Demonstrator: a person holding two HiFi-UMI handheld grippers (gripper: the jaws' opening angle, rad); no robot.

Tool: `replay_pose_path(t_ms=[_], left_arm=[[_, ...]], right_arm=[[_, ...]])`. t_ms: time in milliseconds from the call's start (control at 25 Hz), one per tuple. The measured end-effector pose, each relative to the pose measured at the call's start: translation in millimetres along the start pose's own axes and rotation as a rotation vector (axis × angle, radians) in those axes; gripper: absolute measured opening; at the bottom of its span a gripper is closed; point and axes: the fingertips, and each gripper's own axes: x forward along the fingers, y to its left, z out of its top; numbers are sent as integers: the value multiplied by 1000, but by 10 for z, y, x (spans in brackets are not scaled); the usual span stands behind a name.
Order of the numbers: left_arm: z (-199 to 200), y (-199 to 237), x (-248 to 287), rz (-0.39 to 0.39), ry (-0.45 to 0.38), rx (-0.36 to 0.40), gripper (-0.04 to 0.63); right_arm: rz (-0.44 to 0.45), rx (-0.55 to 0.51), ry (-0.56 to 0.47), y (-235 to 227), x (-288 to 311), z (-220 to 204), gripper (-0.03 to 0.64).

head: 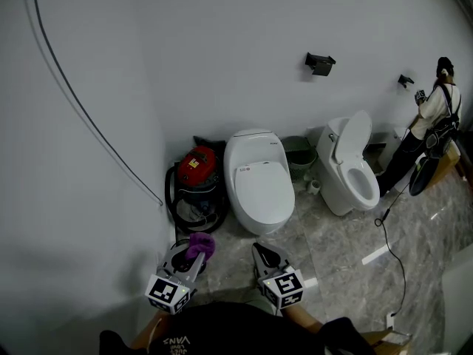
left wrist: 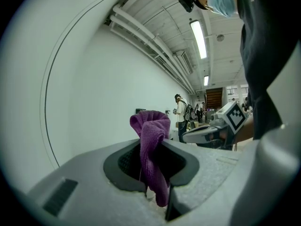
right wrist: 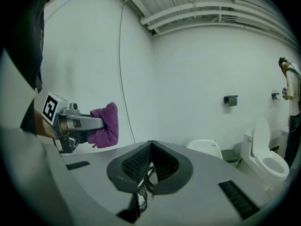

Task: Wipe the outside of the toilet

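A closed-lid white toilet [head: 259, 177] stands against the wall, and a second white toilet [head: 349, 170] with its lid up is to its right. Both are well ahead of me. Low in the head view, my left gripper [head: 194, 251] is shut on a purple cloth [head: 201, 244]. The cloth [left wrist: 152, 147] sticks up, folded, between the jaws of the left gripper [left wrist: 153, 144]. My right gripper [head: 261, 252] is beside it, shut with nothing in it. In the right gripper view its jaws [right wrist: 151, 144] meet at the tip, with the closed toilet [right wrist: 204, 148] and the open toilet [right wrist: 267, 157] beyond.
A red vacuum cleaner [head: 196, 180] with a black hose stands left of the closed toilet. A green bin [head: 299, 154] sits between the toilets. A person [head: 434, 120] stands at the far right by the wall. A black cord [head: 395, 250] trails over the marble floor.
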Motion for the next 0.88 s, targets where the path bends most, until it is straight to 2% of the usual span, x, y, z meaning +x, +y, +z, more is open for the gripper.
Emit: replay_pose_path(t_ms=[880], left_arm=[[-181, -166, -4, -30, 37, -24, 66]], right_arm=[[-20, -6, 19, -4, -175, -45, -3]])
